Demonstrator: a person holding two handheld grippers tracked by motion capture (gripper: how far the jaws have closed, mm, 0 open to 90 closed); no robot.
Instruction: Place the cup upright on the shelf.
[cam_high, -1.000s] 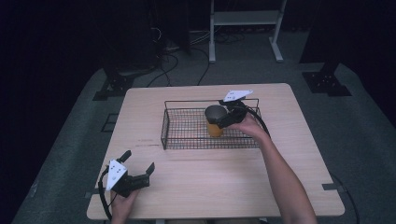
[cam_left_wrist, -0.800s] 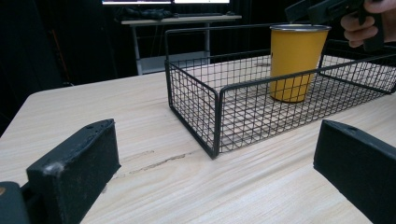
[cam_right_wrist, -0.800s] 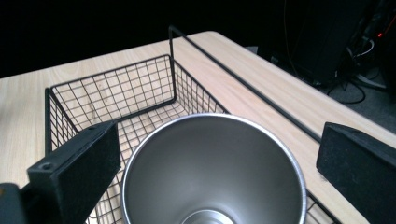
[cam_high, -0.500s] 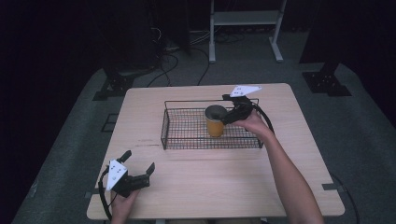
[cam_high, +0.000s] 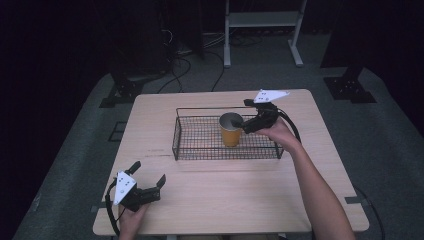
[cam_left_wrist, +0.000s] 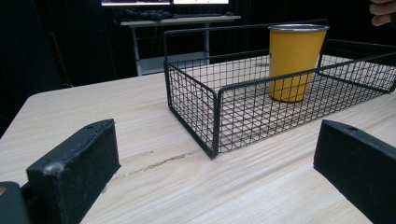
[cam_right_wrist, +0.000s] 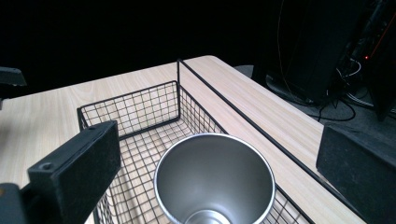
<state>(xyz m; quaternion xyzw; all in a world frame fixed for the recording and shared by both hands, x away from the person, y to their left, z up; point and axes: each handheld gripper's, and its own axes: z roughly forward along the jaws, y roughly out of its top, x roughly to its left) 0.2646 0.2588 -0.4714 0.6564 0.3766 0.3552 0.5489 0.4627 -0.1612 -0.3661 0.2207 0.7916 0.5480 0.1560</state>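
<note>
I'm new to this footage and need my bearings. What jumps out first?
A yellow cup stands upright in the black wire basket at the middle of the wooden table. The right tool hovers just above the cup's rim, jaws open to either side of it. The left tool rests open near the table's near-left corner, away from the basket.

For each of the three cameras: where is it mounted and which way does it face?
High view: above the person's side, looking forward and down on the table; both forearms and hand-held grippers show.
Left gripper view: low over the tabletop, facing the wire basket; own open jaws show.
Right gripper view: above the yellow cup, looking down; own open jaws show.
Shared: cup and basket.
</note>
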